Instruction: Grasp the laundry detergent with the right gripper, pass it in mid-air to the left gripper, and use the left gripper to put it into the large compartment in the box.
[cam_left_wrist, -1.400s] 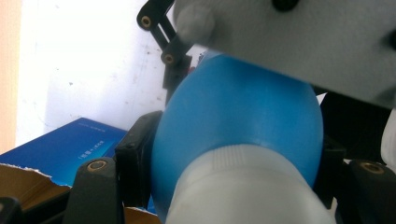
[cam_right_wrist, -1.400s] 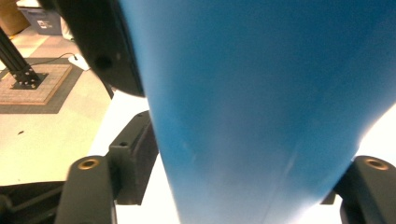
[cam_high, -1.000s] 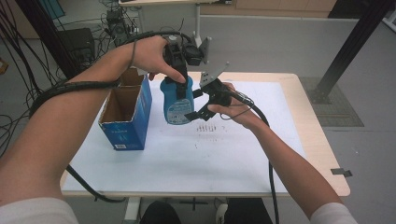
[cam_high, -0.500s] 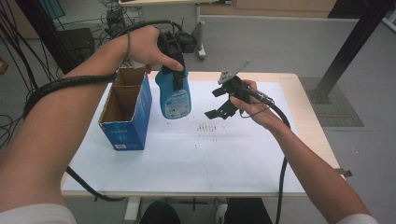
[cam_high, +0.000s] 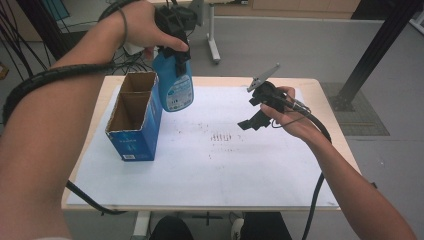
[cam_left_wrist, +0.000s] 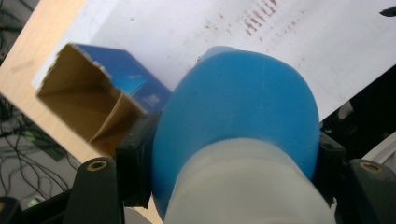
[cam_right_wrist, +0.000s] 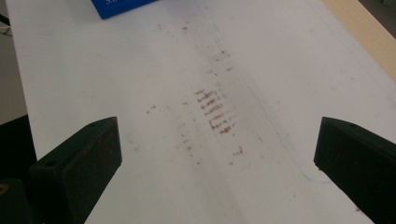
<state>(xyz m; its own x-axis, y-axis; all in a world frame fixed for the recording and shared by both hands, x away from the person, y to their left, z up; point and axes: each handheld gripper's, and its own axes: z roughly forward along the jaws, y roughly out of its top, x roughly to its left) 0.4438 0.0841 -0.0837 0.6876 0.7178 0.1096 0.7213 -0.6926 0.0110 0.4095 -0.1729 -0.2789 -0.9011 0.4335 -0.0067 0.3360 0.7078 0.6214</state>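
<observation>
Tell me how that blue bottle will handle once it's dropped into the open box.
The bottle is tall and narrow, so it may tip if set down freely; the box walls should prop it. Its smooth rounded plastic looks slippery, yet the left claw grips it just below the neck, where the shoulder likely stops sliding. It hangs straight, probably not very heavy.

Table inventory: 1 bottle, 1 box, 1 sheet, 2 grippers.

1 blue spray bottle (cam_high: 175, 85) with a white neck; 1 blue cardboard box (cam_high: 134, 117), open at the top, divided into 2 compartments; 1 white paper sheet (cam_high: 220, 165) carrying 1 cluster of brown smudges (cam_high: 222, 136); 1 wooden table (cam_high: 327, 107); 2 handheld grippers, 1 left gripper (cam_high: 175, 30) and 1 right gripper (cam_high: 252, 117), each with 2 black jaws and 1 trailing cable; 2 forearms.
</observation>
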